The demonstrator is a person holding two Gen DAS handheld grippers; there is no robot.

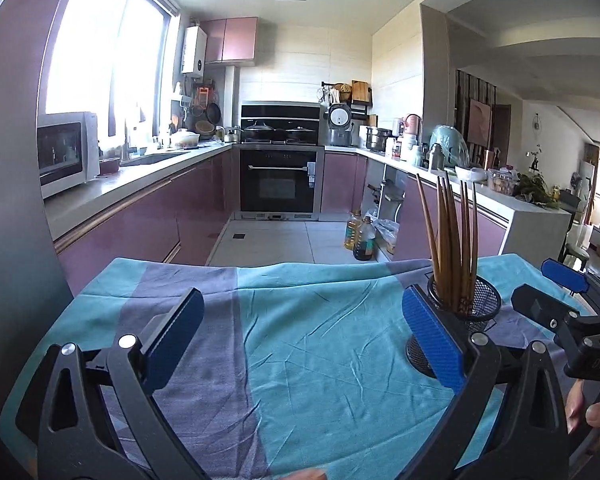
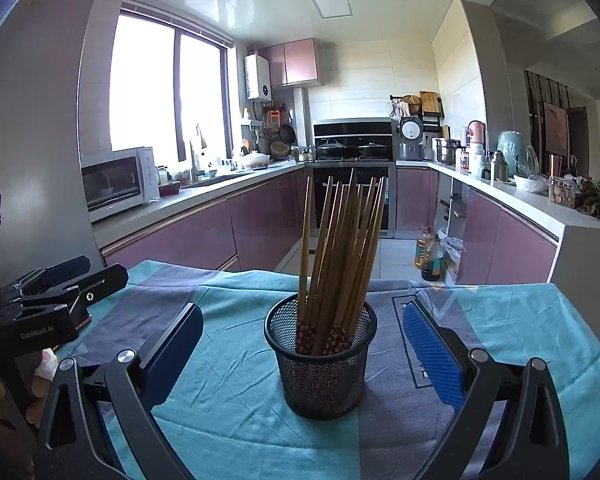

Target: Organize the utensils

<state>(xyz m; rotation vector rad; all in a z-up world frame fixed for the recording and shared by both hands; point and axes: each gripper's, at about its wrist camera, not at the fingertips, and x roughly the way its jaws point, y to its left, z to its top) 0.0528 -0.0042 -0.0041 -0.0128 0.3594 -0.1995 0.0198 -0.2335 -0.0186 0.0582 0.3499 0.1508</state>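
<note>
Standing bundled in the mesh cup mid-desk, the chopsticks look sorted; both tools gape empty, so withdrawing seems next.

Wooden chopsticks with patterned ends stand in a black wire-mesh metal cup, centre frame, on a soft, creased matt cloth; cabinet fronts at left look glossy.

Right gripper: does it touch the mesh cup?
Apart. The right wrist view shows cloth between the mesh cup and both fingers of the open right gripper.
</note>
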